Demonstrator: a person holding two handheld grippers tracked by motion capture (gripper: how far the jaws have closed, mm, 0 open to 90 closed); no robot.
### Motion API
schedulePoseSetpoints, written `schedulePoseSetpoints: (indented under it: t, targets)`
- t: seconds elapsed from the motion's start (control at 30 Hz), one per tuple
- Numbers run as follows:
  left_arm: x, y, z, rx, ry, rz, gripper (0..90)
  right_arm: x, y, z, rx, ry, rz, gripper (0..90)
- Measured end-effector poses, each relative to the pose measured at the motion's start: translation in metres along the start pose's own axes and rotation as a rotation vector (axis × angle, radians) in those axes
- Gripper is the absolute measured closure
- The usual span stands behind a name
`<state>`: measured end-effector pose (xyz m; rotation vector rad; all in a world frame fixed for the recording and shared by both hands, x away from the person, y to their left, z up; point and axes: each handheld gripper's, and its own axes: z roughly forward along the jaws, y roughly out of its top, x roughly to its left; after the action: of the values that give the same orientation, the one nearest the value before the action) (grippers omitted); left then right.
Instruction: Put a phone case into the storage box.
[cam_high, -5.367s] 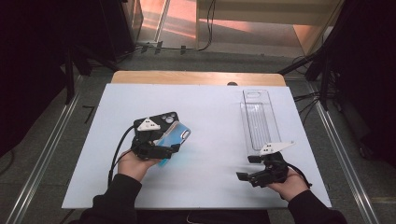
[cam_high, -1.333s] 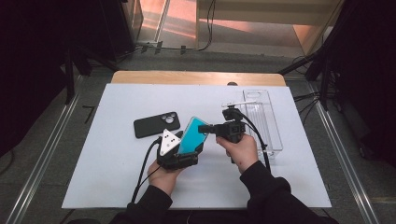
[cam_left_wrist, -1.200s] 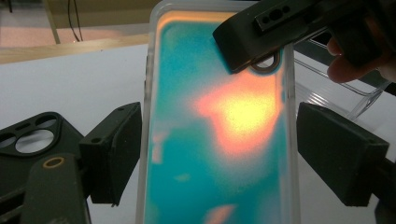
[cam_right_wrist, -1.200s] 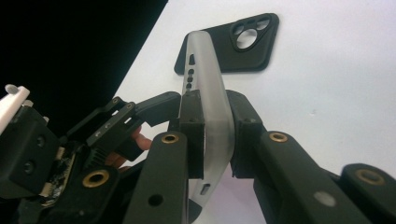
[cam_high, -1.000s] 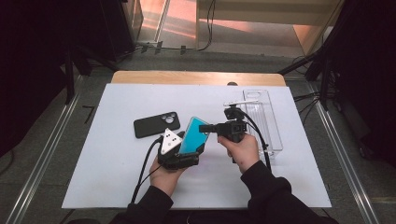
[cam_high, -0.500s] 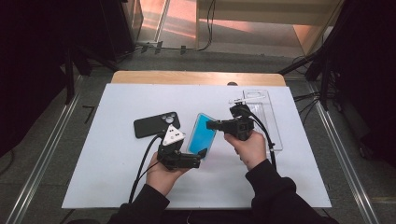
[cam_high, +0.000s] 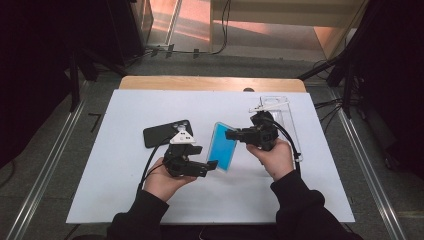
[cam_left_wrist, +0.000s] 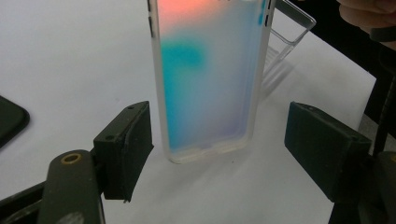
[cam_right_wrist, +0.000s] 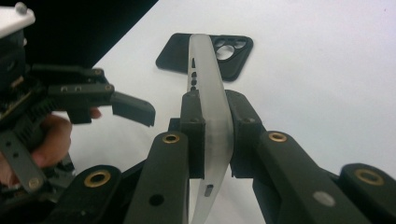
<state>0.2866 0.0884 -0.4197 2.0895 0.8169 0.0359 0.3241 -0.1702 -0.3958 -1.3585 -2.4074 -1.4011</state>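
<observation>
A translucent blue phone case is raised on edge above the white table. My right gripper is shut on its upper end, and in the right gripper view both pads pinch the frosted rim of the case. My left gripper is open just below the case's lower end. Its jaws have just been closing, and in the left gripper view the case hangs between them with a gap on each side. A black phone case lies flat to the left of the left gripper.
A clear plastic tray lies at the back right of the white mat, behind the right hand. Beyond the mat is a wooden table edge, with dark stands and cables on the floor behind.
The left gripper has let go of the blue case and drawn back toward the person. The right gripper keeps its hold and has carried the case a little right and up.
</observation>
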Motion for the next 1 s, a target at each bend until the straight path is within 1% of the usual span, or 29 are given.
schedulePoseSetpoints:
  t: [0.03,0.07,0.13,0.17,0.2,0.23,0.3,0.37,0.43,0.47,0.5,0.53,0.57,0.6,0.63,0.67,0.73,0.77,0.8,0.83,0.87,0.9,0.97,1.0]
  targets:
    - [0.001,0.000,-0.001,0.000,0.005,0.016,24.4,0.000,0.000,-0.001,0.004,0.000,-0.004,77.1]
    - [0.002,0.001,-0.002,0.014,-0.001,0.032,26.6,0.000,-0.001,-0.003,0.006,0.006,-0.013,77.1]
    - [0.005,0.005,-0.002,0.050,-0.022,0.043,26.5,0.000,-0.002,-0.003,0.009,0.010,-0.020,77.1]
    - [0.007,0.006,-0.002,0.064,-0.034,0.041,26.5,0.000,-0.003,-0.004,0.009,0.012,-0.028,77.1]
    - [0.012,0.010,-0.002,0.082,-0.075,0.027,28.4,0.001,-0.004,-0.005,0.015,0.017,-0.036,77.1]
    - [0.012,0.010,-0.002,0.082,-0.075,0.027,29.5,0.001,-0.004,-0.005,0.015,0.017,-0.036,77.1]
    - [0.016,0.015,-0.002,0.101,-0.099,0.025,29.5,0.000,-0.004,-0.006,0.016,0.031,-0.057,77.1]
    - [0.021,0.020,-0.003,0.120,-0.113,0.027,29.5,-0.001,-0.005,-0.008,0.013,0.040,-0.094,77.1]
    - [0.025,0.026,-0.002,0.128,-0.133,0.011,29.4,-0.002,-0.005,-0.009,0.006,0.052,-0.134,77.0]
    - [0.026,0.028,-0.003,0.128,-0.137,0.013,29.5,-0.002,-0.005,-0.010,0.004,0.053,-0.148,77.1]
    - [0.027,0.031,-0.003,0.131,-0.145,0.020,29.5,-0.002,-0.005,-0.010,0.008,0.055,-0.157,77.1]
    - [0.028,0.035,-0.005,0.127,-0.159,0.034,29.5,-0.002,-0.005,-0.011,0.016,0.061,-0.173,77.1]
    - [0.028,0.038,-0.006,0.120,-0.168,0.051,29.5,-0.002,-0.005,-0.011,0.019,0.064,-0.179,77.1]
    - [0.028,0.038,-0.006,0.120,-0.168,0.051,29.5,-0.003,-0.004,-0.012,0.024,0.069,-0.186,77.1]
    - [0.028,0.042,-0.008,0.116,-0.164,0.081,30.3,-0.004,-0.004,-0.012,0.028,0.076,-0.195,77.0]
    - [0.028,0.044,-0.009,0.118,-0.169,0.098,33.7,-0.004,-0.004,-0.012,0.033,0.082,-0.202,77.0]
    - [0.028,0.047,-0.010,0.115,-0.193,0.120,34.5,-0.006,-0.003,-0.013,0.040,0.096,-0.217,77.0]
    - [0.028,0.049,-0.010,0.124,-0.203,0.125,34.4,-0.006,-0.003,-0.013,0.042,0.104,-0.233,77.0]
    - [0.028,0.051,-0.010,0.137,-0.207,0.145,34.4,-0.007,-0.003,-0.013,0.043,0.109,-0.243,77.0]
    - [0.028,0.051,-0.010,0.137,-0.207,0.145,34.4,-0.007,-0.003,-0.013,0.049,0.115,-0.252,77.0]
    - [0.028,0.054,-0.008,0.158,-0.225,0.157,34.4,-0.008,-0.003,-0.013,0.046,0.123,-0.256,77.0]
    - [0.028,0.054,-0.008,0.158,-0.225,0.157,34.4,-0.008,-0.003,-0.013,0.046,0.123,-0.256,77.0]
    - [0.028,0.056,-0.007,0.167,-0.226,0.183,34.4,-0.009,-0.002,-0.013,0.050,0.143,-0.268,77.0]
    - [0.028,0.057,-0.006,0.168,-0.228,0.188,34.4,-0.009,-0.002,-0.013,0.052,0.150,-0.280,77.0]
